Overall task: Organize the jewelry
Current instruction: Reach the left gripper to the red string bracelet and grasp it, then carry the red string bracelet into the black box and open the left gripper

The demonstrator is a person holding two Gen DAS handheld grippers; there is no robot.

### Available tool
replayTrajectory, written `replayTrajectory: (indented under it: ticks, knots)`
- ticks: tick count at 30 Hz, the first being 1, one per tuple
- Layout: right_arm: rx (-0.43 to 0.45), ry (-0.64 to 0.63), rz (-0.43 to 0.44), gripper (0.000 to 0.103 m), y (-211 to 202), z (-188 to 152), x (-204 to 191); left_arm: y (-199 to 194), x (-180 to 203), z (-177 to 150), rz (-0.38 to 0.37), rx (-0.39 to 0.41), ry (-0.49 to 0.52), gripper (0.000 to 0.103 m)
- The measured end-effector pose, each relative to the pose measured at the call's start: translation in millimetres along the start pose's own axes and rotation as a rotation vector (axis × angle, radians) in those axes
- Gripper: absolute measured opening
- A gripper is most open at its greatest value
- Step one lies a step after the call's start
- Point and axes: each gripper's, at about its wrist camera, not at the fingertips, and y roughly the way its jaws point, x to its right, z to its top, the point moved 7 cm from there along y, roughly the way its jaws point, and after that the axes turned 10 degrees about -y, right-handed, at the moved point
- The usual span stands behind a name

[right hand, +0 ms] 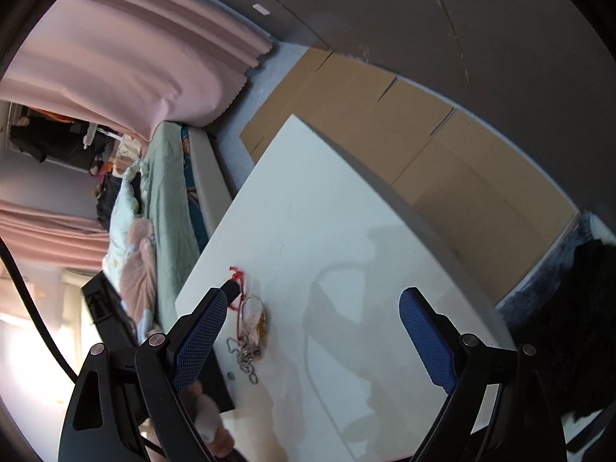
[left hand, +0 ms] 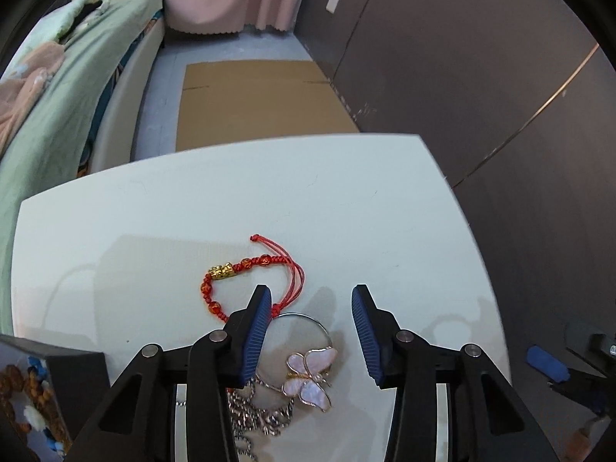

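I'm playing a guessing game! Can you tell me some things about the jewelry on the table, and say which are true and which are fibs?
1. The red bracelet lies on the white table. True.
2. The left gripper is squeezing the butterfly pendant. False: its jaws are apart and hold nothing; the butterfly lies between them on the table.
3. The butterfly is green. False: it is pale pink.
4. A silver chain lies next to the butterfly. True.
5. The right gripper is open. True.
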Motion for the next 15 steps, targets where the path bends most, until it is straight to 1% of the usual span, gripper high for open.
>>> replayTrajectory:
  ticks: [1, 2, 3, 4, 5, 6, 7, 8, 9, 10, 11, 13, 15]
  knots:
    - [-0.003, 0.000, 0.004, 0.091, 1, -1, -1, 4, -1, -2, 0.014, -0.013, 0.002, 0.045]
    - [-0.004, -0.001, 0.003, 0.091, 1, -1, -1, 7, -2, -3, 0.035, -0.009, 0.015, 0.042]
    - [-0.003, -0.007, -0.002, 0.091, 1, -1, -2, 6, -1, -1, 0.058, 0.013, 0.036, 0.038]
    - [-0.003, -0.009, -0.004, 0.092, 1, -1, -2, 8, -1, -2, 0.090, 0.013, 0.054, 0.034]
    - [-0.004, -0.012, -0.005, 0.091, 2, -1, -3, 9, -2, -2, 0.117, 0.024, 0.072, 0.027]
    - [-0.006, -0.013, -0.006, 0.091, 2, -1, -3, 9, -4, -2, 0.134, 0.025, 0.075, 0.017]
    - [-0.008, -0.012, -0.005, 0.092, 2, -1, -3, 9, -6, -1, 0.146, 0.025, 0.073, 0.010]
    - [-0.009, -0.010, -0.006, 0.092, 3, -1, -3, 9, -10, 0, 0.140, 0.017, 0.058, 0.005]
    - [-0.011, -0.010, -0.007, 0.092, 4, -1, -4, 9, -13, 1, 0.118, 0.007, 0.042, 0.002]
    - [-0.012, -0.011, -0.008, 0.092, 4, 0, -3, 7, -15, 1, 0.103, 0.000, 0.029, 0.001]
    - [-0.012, -0.013, -0.009, 0.092, 5, 0, -3, 3, -18, 2, 0.095, 0.007, 0.024, 0.001]
    - [-0.015, -0.021, -0.012, 0.092, 6, 0, -6, -11, -20, 5, 0.086, 0.048, 0.028, 0.001]
    - [-0.021, -0.032, -0.014, 0.092, 7, 0, -6, -29, -22, 7, 0.050, 0.078, 0.022, 0.001]
